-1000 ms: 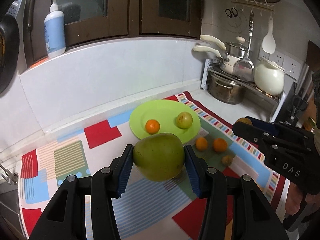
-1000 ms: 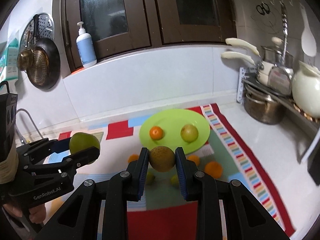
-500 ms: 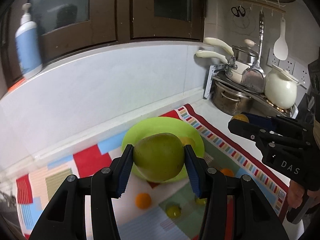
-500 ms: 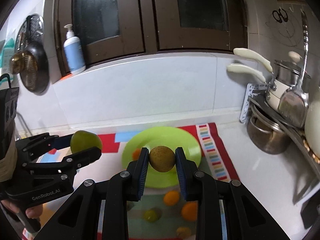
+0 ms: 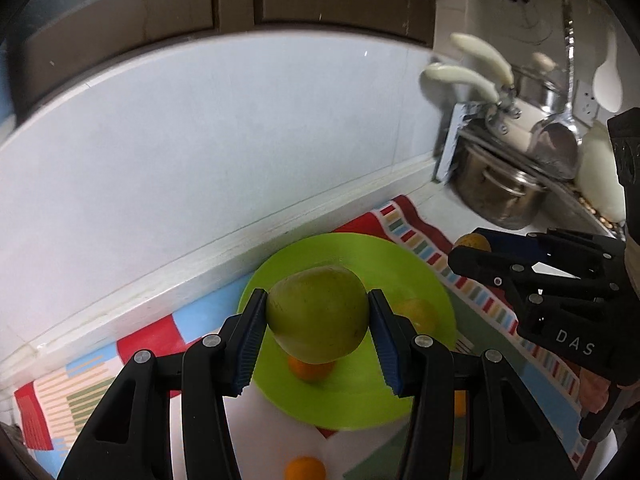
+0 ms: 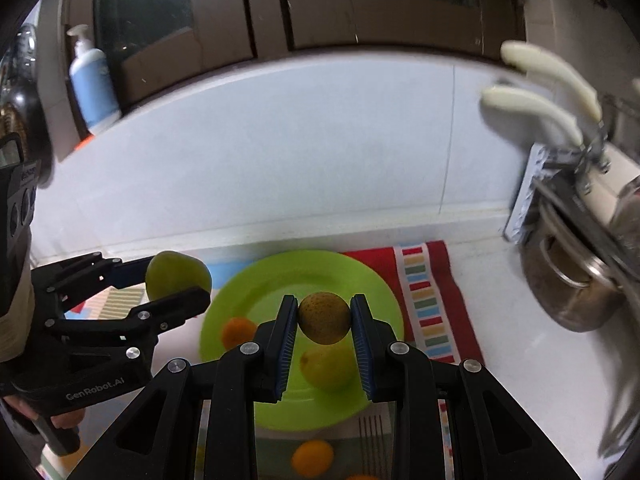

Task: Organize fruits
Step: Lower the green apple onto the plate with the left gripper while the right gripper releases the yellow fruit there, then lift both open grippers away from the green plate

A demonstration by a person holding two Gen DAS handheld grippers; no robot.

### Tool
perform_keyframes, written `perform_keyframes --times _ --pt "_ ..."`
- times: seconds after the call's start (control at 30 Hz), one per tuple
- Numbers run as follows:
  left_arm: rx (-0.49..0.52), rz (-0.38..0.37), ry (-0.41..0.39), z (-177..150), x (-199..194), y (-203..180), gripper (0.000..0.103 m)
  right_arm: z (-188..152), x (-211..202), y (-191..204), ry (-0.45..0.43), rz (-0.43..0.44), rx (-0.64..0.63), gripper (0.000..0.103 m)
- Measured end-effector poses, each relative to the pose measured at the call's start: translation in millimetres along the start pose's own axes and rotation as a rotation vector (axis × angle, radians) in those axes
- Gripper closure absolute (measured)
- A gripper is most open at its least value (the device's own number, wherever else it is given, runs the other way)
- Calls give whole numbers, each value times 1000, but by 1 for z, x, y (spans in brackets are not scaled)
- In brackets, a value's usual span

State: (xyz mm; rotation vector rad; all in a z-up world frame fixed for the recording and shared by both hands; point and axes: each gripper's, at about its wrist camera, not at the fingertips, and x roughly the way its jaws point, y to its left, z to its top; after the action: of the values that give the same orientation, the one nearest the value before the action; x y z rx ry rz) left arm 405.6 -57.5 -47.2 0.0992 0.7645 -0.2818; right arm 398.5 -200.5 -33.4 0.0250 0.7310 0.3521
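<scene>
1. Left gripper (image 5: pixel 318 328): a large green fruit (image 5: pixel 318 314) is clamped between the blue-padded fingers (image 5: pixel 249 344) and held in the air above the green plate (image 5: pixel 360 408). From the right wrist view, the same gripper (image 6: pixel 176 286) is seen at the left, level with the plate's left rim.
2. Right gripper (image 6: pixel 324 320): a small brownish round fruit (image 6: pixel 324 317) is clamped between its fingers (image 6: pixel 286 344) and held above the plate (image 6: pixel 372 288).
3. Plate contents: an orange fruit (image 6: pixel 239 332) is seen on the left part, and a yellow-green fruit (image 6: pixel 326 366) directly under the held brownish one.
4. Near side of the plate: another orange fruit (image 6: pixel 312 458) lies on the patterned mat (image 6: pixel 424 304) spread over the white surface (image 6: pixel 500 320).
5. Right of the mat: a steel pot (image 6: pixel 568 292) is stored under a rack from which cream-coloured handles (image 6: pixel 528 108) project.
6. Farthest: a white wall is topped by a ledge carrying a pump bottle (image 6: pixel 94 84), with dark cabinet doors (image 6: pixel 320 4) behind.
</scene>
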Motion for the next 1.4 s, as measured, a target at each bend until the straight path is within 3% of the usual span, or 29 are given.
perform_keyframes --times 0.33,0.67,0.77,0.97,1.4 --pt "0 -6 73 1 59 8 53 1 63 -23 91 19 18 75" --pt "-21 -16 117 -4 81 11 51 -3 85 -28 121 29 13 74" --pt "-13 5 93 -2 74 12 43 -3 86 -28 130 21 23 62" --pt "-13 32 49 -1 44 14 42 -5 64 -21 87 -15 13 62" --pt "0 69 -91 -19 -56 -1 23 -19 -34 10 -84 -106 -22 50"
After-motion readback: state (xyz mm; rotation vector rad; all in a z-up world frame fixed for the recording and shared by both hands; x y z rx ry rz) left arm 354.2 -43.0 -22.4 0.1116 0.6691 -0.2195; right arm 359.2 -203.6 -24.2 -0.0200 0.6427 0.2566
